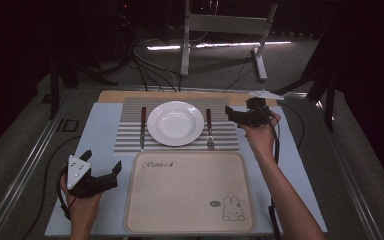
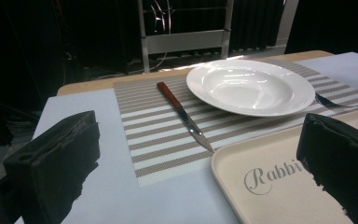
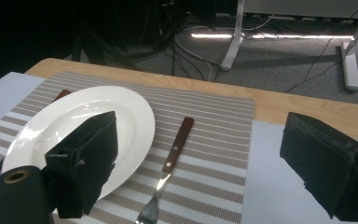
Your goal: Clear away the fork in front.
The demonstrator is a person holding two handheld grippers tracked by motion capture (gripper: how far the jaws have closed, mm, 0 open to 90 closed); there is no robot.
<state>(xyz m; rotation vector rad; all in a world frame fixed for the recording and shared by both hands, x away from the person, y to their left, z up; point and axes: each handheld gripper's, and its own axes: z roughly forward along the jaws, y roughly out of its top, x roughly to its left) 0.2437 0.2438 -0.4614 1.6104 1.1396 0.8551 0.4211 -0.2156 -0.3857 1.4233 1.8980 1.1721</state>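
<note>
On the striped mat, white plate between knife and fork

The beige tray bears the word "Rabbit" in script near its upper left corner.

Wooden-handled fork flat on striped placemat, right of plate

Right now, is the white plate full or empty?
Empty. The white plate sits on the striped placemat with a bare, glossy bowl; the knife and fork lie beside it, not on it.
</note>
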